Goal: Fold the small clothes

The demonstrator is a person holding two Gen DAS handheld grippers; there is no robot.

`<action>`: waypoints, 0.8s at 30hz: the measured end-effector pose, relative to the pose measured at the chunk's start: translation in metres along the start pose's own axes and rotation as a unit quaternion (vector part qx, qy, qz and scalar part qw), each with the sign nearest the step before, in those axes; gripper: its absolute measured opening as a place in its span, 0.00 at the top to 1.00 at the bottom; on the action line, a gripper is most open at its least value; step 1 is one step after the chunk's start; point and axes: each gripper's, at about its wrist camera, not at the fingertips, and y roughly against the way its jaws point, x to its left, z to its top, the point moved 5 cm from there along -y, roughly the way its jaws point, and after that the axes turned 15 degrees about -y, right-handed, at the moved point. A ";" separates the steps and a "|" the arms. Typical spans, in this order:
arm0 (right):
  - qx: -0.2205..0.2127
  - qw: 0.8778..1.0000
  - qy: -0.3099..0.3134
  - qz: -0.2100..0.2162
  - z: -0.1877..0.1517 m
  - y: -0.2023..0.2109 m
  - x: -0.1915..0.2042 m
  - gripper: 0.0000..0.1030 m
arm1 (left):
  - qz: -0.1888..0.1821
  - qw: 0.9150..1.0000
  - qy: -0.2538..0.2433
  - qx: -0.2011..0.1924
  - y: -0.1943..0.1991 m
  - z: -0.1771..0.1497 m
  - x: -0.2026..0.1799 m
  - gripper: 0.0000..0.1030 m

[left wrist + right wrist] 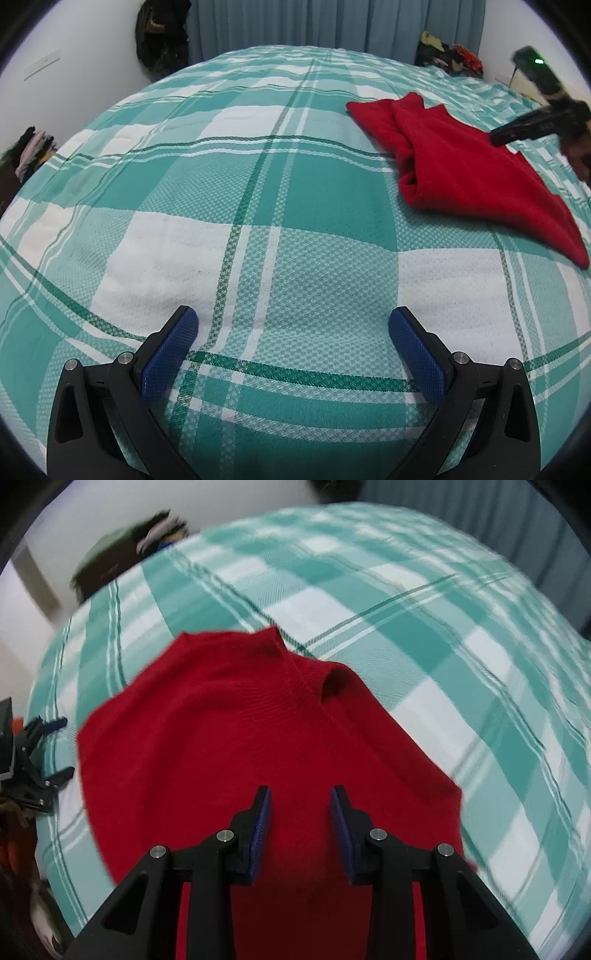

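A small red knit garment [469, 166] lies partly folded on the teal and white plaid bedspread [258, 206], at the right of the left wrist view. It fills the middle of the right wrist view [229, 738], with a rolled opening at its far right. My left gripper [293, 321] is open and empty above bare bedspread, well left of the garment. My right gripper [300, 797] is open, its jaws partly apart, directly above the garment's near part and holding nothing. It also shows in the left wrist view [517, 134], blurred, over the garment's far edge.
Blue-grey curtains [332, 22] hang behind the bed. Piles of clothes sit at the far right corner [450, 55] and at the left edge [33, 147]. A dark bag [162, 33] hangs on the wall. My left gripper shows at the left edge of the right wrist view [40, 753].
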 end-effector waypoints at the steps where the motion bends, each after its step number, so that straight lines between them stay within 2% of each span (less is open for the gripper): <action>1: 0.007 1.000 0.007 -0.006 0.004 -0.005 -0.004 0.67 | 0.000 1.000 0.000 0.000 0.000 0.000 0.000 0.01; 5: 0.062 0.997 0.030 -0.031 0.008 -0.028 -0.015 0.63 | 0.000 1.000 0.000 -0.002 0.000 0.001 0.000 0.01; 8: 0.084 0.995 0.041 -0.026 0.005 -0.034 -0.014 0.63 | 0.001 1.000 0.000 -0.004 0.000 0.001 0.000 0.01; 11: 0.083 0.995 0.039 -0.040 0.008 -0.035 -0.017 0.63 | 0.001 1.000 0.000 -0.004 -0.001 0.001 0.000 0.01; 12: 0.090 0.994 0.038 -0.039 0.007 -0.037 -0.017 0.67 | 0.001 1.000 0.000 -0.004 -0.001 0.001 0.000 0.01; 13: 0.096 0.994 0.039 -0.039 0.006 -0.039 -0.017 0.74 | 0.001 1.000 0.000 -0.005 -0.001 0.001 0.000 0.01; 14: 0.105 0.993 0.042 -0.036 0.004 -0.040 -0.015 0.96 | 0.001 1.000 0.000 -0.005 0.000 0.001 0.000 0.01; 15: 0.110 0.992 0.054 -0.043 0.004 -0.038 -0.012 0.96 | 0.001 1.000 0.000 -0.006 0.000 0.001 0.000 0.01; 19: 0.045 0.994 0.060 -0.084 0.016 -0.012 -0.012 0.96 | 0.002 1.000 0.000 -0.007 0.001 0.001 0.000 0.01; 21: 0.003 0.990 0.050 -0.134 0.022 -0.007 -0.020 0.97 | 0.003 1.000 0.000 -0.007 0.001 0.001 0.000 0.01; 24: -0.003 0.984 -0.004 -0.181 0.016 -0.030 -0.041 0.96 | 0.004 1.000 0.000 -0.008 0.001 0.002 0.000 0.01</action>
